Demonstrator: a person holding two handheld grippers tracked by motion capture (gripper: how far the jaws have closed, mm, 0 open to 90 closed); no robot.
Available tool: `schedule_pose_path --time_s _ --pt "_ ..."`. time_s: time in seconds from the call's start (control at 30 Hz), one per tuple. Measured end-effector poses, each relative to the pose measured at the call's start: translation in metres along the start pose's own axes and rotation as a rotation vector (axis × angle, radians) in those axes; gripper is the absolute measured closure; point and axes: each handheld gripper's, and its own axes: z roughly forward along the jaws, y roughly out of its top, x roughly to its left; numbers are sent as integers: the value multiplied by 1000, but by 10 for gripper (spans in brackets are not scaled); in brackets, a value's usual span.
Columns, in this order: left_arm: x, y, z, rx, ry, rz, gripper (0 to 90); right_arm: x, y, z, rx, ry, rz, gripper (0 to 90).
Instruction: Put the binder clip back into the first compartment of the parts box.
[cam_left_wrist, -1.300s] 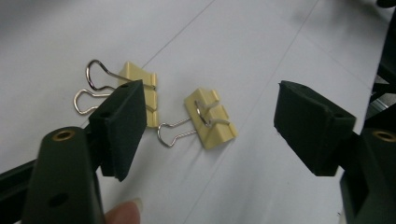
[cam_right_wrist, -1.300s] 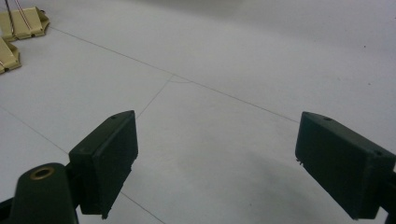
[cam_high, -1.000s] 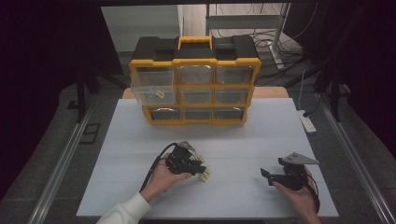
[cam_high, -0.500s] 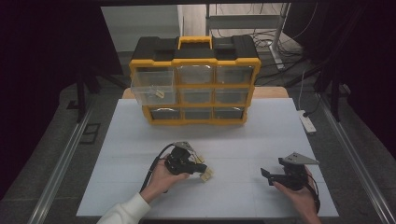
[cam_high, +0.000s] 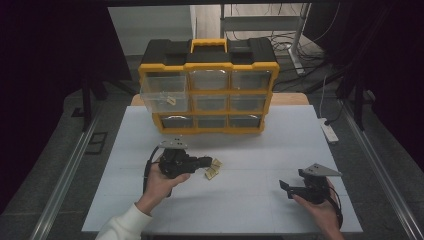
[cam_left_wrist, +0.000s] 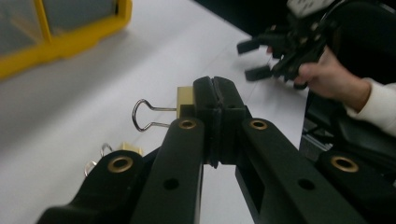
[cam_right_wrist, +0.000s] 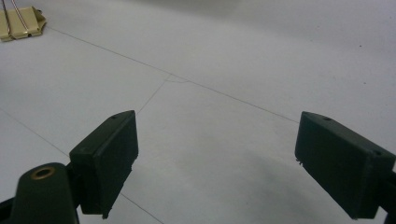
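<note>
We judge the main risk to be the cream binder clip slipping or flicking out of the left gripper: its jaws are pressed tight together and seem to pinch only an edge of the clip, whose body pokes out to one side with the wire loops trailing free, so any twist or bump on the way could lever it loose. In the high view this gripper sits in front of the yellow organizer, well short of its drawers, and a second binder clip lies on the white table just beside the jaws, where a careless sweep could knock it. Another clip seems to rest already in the organizer's pulled-out upper left drawer. The right gripper, farther from the organizer, hovers with jaws spread wide and grasps nothing.
</note>
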Motion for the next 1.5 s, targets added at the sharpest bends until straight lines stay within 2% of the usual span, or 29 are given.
schedule_pose_path --time_s 0.17,0.33,0.57,0.73,0.93,1.07,1.23,1.33,1.5 --pt "-3 16 -17 -48 11 25 891 0 0 -1 0 -1 -1 137" --pt "-5 34 -36 -100 13 27 891 -1 0 0 1 -5 -1 137" --pt "-8 54 -50 -145 41 56 891 0 0 -1 -1 -4 0 138" --pt "-11 79 -65 -198 58 81 891 -1 0 -1 -1 -6 1 139" --pt "-13 96 -74 -230 61 88 891 -1 0 -1 -2 -6 2 139" --pt "-16 109 -82 -249 80 106 891 -1 0 -1 -3 -7 1 139" --pt "-12 119 -88 -261 92 98 891 -1 0 -1 -3 -6 3 139" --pt "-7 125 -94 -291 83 80 891 -1 0 -1 -3 -5 4 139" --pt "1 133 -102 -322 126 68 891 -1 0 -1 -1 -6 7 139"
